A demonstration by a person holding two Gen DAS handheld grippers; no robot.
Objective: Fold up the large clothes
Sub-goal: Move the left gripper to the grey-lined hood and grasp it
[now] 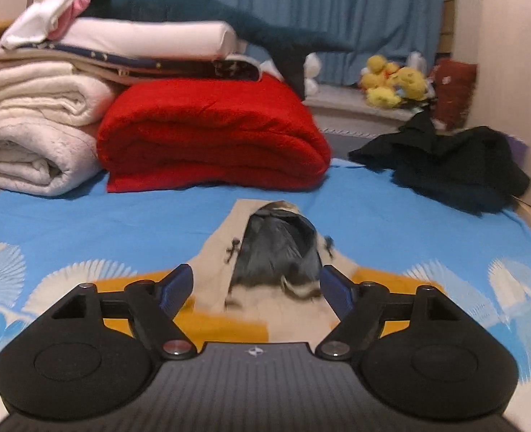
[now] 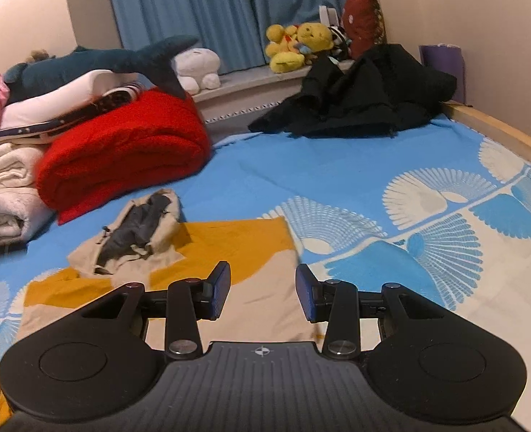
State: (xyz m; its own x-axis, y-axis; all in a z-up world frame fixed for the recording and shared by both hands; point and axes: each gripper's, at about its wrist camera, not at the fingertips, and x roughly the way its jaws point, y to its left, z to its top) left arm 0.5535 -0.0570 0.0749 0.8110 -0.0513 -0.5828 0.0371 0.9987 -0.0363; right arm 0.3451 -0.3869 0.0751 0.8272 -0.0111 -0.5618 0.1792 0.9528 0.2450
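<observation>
A beige and mustard hooded garment [image 1: 265, 309] lies flat on the blue patterned bed sheet [image 1: 121, 223], its grey-lined hood [image 1: 276, 248] pointing away from me. My left gripper [image 1: 256, 288] is open and empty, hovering just above the garment below the hood. In the right wrist view the same garment [image 2: 251, 252] lies spread out, with its hood [image 2: 139, 230] to the left. My right gripper [image 2: 263, 291] is open and empty above the garment's right part near its side edge.
Folded red blanket [image 1: 211, 136] and stacked white blankets [image 1: 35, 133] sit at the far left of the bed, with a plush shark [image 2: 96, 64] on top. A crumpled black garment [image 2: 359, 93] lies far right. Yellow plush toys [image 2: 298, 46] sit on the sill. A wooden bed rail [image 2: 499, 133] runs along the right.
</observation>
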